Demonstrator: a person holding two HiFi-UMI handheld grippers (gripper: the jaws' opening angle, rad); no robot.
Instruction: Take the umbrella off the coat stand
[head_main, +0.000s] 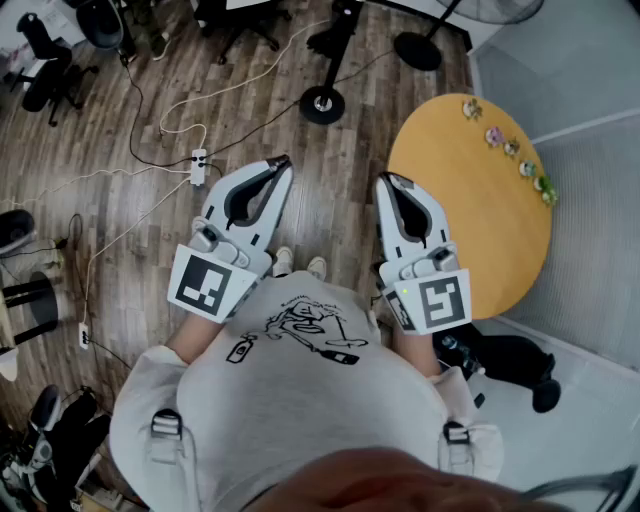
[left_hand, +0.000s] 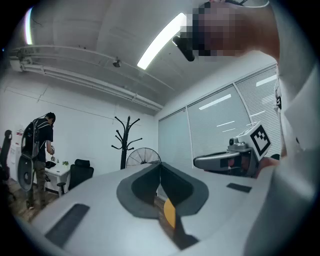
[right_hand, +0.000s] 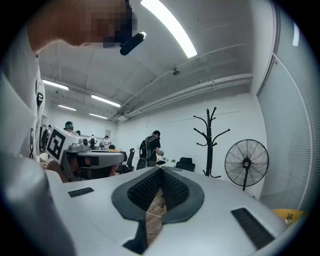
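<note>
In the head view, office chairs (head_main: 45, 60) stand at the far left on the wooden floor (head_main: 130, 260). A white power strip (head_main: 198, 166) with its cables lies to their right. The left gripper (head_main: 283, 163) is held level in front of the person's torso (head_main: 290, 370). The left gripper view shows its jaws closed tip to tip, with nothing between them. The coat stand (head_main: 322, 104) is ahead of the jaw tips and between the two grippers. Its round black base rests on the floor, well apart from both grippers. Both gripper views show the stand upright against the far white wall, with its bare-looking branches spread at the top. The umbrella cannot be made out on it at this size. The right gripper (head_main: 388, 180) is held level beside the left one, and the two do not touch. The right gripper view shows its jaws fully closed, pad against pad, holding nothing. A pedestal fan (head_main: 418, 50) stands just right of the coat stand. At the far right is a round yellow table (head_main: 470, 230), its near edge just beside the right gripper. It carries a row of small ornaments (head_main: 510, 145) along its far rim. In the right gripper view, a person with a backpack (right_hand: 150, 147) stands at a desk left of the coat stand.
</note>
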